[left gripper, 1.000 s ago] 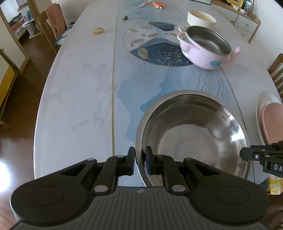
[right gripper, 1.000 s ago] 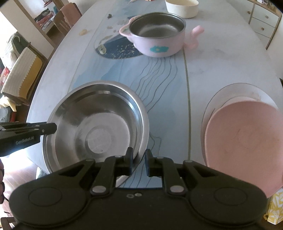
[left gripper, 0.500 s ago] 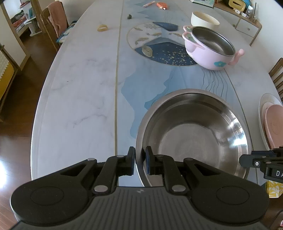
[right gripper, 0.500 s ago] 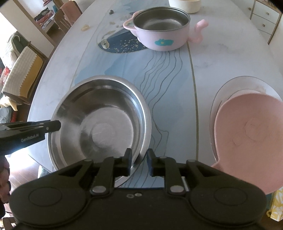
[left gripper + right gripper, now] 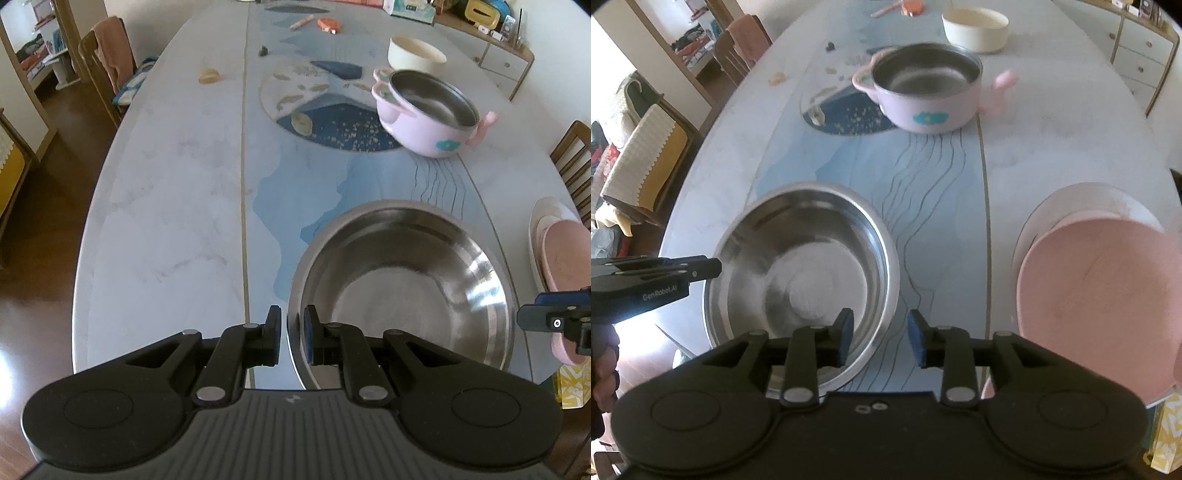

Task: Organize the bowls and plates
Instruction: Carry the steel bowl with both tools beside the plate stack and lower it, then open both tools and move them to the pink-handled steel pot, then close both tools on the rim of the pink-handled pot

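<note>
Left hand-held gripper (image 5: 291, 334) clamping steel bowl (image 5: 402, 288) rim, right hand-held gripper (image 5: 881, 332) open, pink pot (image 5: 925, 90) beyond

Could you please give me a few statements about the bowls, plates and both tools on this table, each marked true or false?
1. The left tool is closed on the rim of the steel bowl. True.
2. The right tool is clamped on the steel bowl. False: its fingers stand apart, with the bowl's rim passing between them.
3. The pink plate lies on top of a white plate. True.
4. The pink pot is full of food. False: its steel inside is empty.
5. The cream bowl is stacked inside the steel bowl. False: it stands apart at the far end of the table, beyond the pink pot.
</note>
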The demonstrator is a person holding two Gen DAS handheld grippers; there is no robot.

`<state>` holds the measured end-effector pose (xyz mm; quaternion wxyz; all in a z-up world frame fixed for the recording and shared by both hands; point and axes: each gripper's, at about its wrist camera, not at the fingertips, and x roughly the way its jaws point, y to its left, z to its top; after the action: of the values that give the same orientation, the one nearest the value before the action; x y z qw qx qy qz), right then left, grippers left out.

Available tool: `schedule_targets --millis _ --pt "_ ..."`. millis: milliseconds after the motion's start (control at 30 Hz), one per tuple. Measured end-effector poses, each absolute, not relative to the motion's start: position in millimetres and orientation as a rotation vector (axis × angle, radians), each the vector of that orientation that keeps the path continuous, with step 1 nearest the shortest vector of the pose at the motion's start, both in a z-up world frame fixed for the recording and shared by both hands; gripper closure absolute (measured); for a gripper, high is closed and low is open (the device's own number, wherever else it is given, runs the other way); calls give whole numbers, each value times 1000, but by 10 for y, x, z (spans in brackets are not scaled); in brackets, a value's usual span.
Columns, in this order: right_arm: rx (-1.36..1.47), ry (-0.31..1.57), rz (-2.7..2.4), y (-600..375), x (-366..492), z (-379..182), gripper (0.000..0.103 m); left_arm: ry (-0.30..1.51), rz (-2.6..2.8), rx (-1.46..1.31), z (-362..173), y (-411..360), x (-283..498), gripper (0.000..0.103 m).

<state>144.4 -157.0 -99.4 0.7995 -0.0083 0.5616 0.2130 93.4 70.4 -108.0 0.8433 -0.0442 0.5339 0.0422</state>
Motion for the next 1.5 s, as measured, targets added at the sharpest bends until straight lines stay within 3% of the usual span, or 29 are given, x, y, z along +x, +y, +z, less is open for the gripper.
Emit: schedule_targets --millis 300,467,700,867,1167,1500 --pt "-8 1123 491 -1676 1587 -644 55 1031 57 -108 -704 679 1017 86" --pt "-7 1079 489 -1746 1775 -460 49 964 45 -86 -486 579 1115 51" --pt "10 997 488 -1879 2052 -196 28 911 25 -82 -277 445 1412 48" --pt "-4 955 471 -1950 2310 -85 19 871 12 -83 -170 334 1658 33" --pt "-30 939 461 -1970 2806 -116 8 864 10 -111 -189 212 2197 26" --pt "-74 984 457 -1904 3393 -435 7 938 24 -135 -554 143 2881 26"
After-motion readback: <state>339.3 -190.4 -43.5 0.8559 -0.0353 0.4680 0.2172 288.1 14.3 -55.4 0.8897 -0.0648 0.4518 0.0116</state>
